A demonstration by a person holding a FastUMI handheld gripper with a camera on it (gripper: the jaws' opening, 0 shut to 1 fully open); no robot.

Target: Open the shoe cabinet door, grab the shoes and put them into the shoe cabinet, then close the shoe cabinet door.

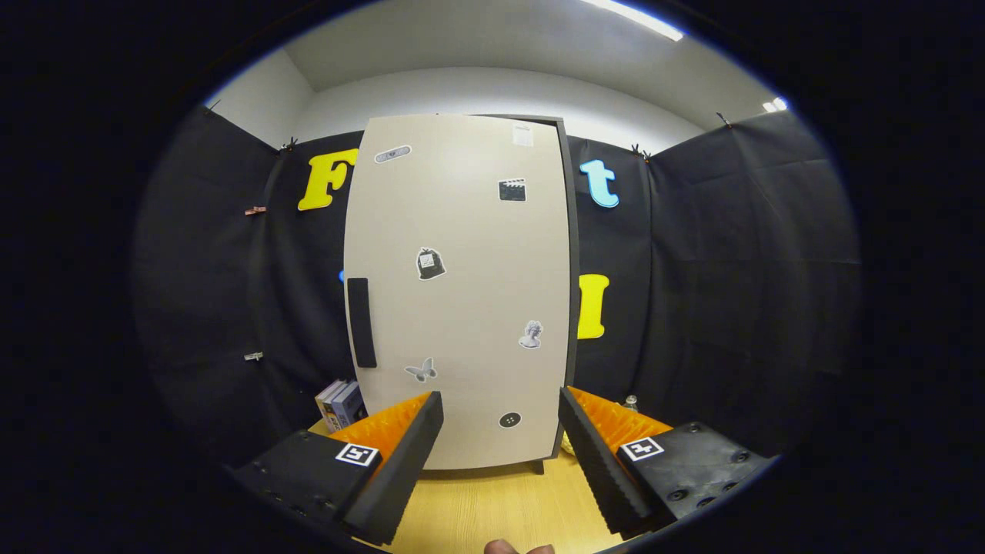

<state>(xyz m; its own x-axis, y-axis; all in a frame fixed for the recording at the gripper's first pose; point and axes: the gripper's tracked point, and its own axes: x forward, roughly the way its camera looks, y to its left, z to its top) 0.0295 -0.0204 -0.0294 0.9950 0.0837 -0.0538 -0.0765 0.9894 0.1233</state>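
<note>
the claw (500, 412) is spread wide and holds nothing — its fingers hang over the pale wooden counter (492, 508). just ahead of them stands the tall beige shoe cabinet door (462, 292), shut, dotted with small stickers, its dark vertical handle (361, 322) on the left edge — a few boxed books (340, 405) sit beside the cabinet's lower left.

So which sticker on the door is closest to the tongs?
The round black button sticker, low on the cabinet door, between the open tongs. The butterfly and statue head stickers sit higher up.
</note>
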